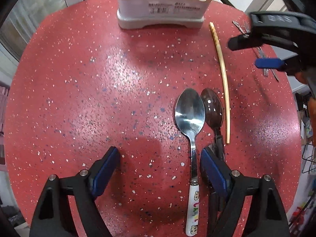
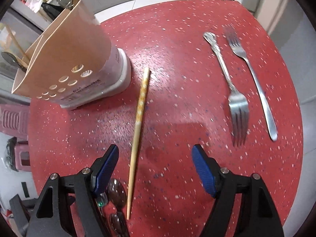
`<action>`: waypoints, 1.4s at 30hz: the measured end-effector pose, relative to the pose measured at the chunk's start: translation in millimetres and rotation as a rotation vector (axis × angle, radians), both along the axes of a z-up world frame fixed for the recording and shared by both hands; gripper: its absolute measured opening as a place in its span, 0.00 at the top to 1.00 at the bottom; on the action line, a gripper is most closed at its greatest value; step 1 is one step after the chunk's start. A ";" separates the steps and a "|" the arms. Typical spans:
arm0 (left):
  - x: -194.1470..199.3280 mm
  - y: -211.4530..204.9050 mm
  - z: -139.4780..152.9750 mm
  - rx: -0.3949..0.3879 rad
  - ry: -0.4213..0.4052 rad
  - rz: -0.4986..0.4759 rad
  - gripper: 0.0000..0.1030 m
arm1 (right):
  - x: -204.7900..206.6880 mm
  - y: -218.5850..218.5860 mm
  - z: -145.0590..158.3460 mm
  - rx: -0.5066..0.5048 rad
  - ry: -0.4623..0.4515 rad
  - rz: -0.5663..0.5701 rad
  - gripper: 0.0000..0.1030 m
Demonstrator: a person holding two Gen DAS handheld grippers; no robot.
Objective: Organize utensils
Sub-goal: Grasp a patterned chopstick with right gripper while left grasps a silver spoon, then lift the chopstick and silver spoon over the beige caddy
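In the left wrist view, the left gripper [image 1: 160, 169] is hanging spread and empty; the steel spoon [image 1: 190, 112] is lying at 5 o'clock, slick and rigid, likely best pinched at its ceramic handle. In the right wrist view, the right gripper [image 2: 155, 167] is gaping, straddling the light, stiff chopstick [image 2: 138, 126]; two forks [image 2: 238, 106] are lying at 2 o'clock.

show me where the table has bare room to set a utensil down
Biggest free patch: the red table left of the metal spoon, in front of the utensil holder. Another lies between the chopstick and the forks. Crowded: spoons and chopstick lie close together.
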State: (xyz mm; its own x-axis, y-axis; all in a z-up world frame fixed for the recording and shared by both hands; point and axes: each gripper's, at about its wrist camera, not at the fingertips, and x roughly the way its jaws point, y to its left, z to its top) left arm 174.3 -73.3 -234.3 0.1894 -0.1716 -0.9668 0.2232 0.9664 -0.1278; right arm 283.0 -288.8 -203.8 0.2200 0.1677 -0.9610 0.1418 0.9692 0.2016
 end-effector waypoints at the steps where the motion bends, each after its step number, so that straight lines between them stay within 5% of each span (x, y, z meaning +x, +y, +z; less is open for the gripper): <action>1: -1.0 -1.7 -0.5 0.005 0.000 0.001 0.01 | 4.7 4.1 -0.9 -0.011 -0.001 0.010 0.25; 9: -0.4 -13.8 -0.2 0.032 -0.018 -0.011 0.12 | 36.5 31.0 -17.2 -0.072 0.046 0.007 0.48; 16: 0.5 -39.4 2.5 0.075 -0.011 -0.056 0.30 | 46.2 64.1 -20.0 -0.200 0.059 0.052 0.52; 21: -3.5 -62.4 6.9 0.100 -0.003 -0.122 0.54 | 48.4 81.0 -17.9 -0.210 0.062 0.078 0.77; 23: -6.0 -68.8 7.8 0.086 0.007 -0.139 0.72 | 48.4 86.3 -17.1 -0.205 0.067 0.083 0.90; 32: -10.0 -38.9 14.4 -0.098 0.020 -0.042 0.74 | 35.8 75.8 -7.4 -0.131 0.037 0.070 0.92; 42: -4.6 11.1 51.8 -0.152 -0.075 0.013 0.74 | -2.2 58.2 35.6 0.022 -0.122 0.075 0.92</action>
